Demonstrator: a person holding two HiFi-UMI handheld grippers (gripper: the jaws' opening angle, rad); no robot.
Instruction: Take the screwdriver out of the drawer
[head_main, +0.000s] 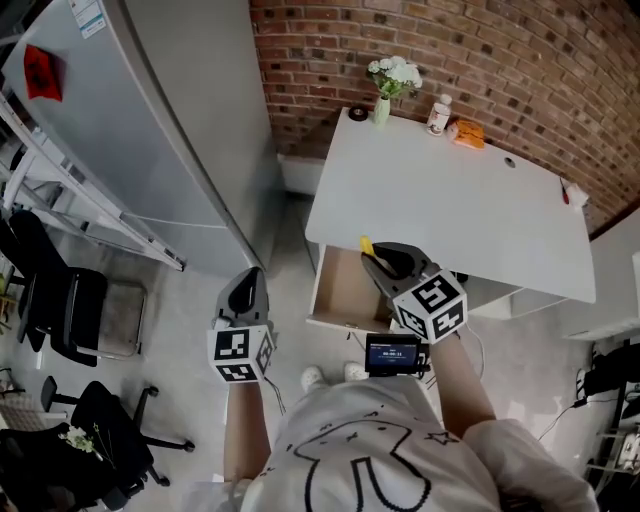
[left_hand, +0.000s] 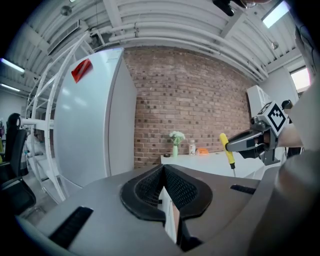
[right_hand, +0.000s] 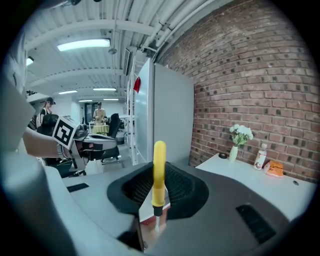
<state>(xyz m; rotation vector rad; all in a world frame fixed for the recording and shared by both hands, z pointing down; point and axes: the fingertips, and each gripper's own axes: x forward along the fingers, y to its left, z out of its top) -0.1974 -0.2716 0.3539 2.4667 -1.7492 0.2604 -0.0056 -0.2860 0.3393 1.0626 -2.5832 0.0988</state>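
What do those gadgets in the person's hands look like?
Both the left tongs and right tongs are grey shells with black ribbed pads, each carrying a white cube printed with black square markers. The right bears a small screen. The person wears a white T-shirt with black line drawing.

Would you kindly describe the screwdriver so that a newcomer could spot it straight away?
Find the white desk against the brick wall; a drawer stands open under its front edge. Above that drawer the right gripper grips the screwdriver upright, the only thing here with a bright yellow handle and thin metal shaft.
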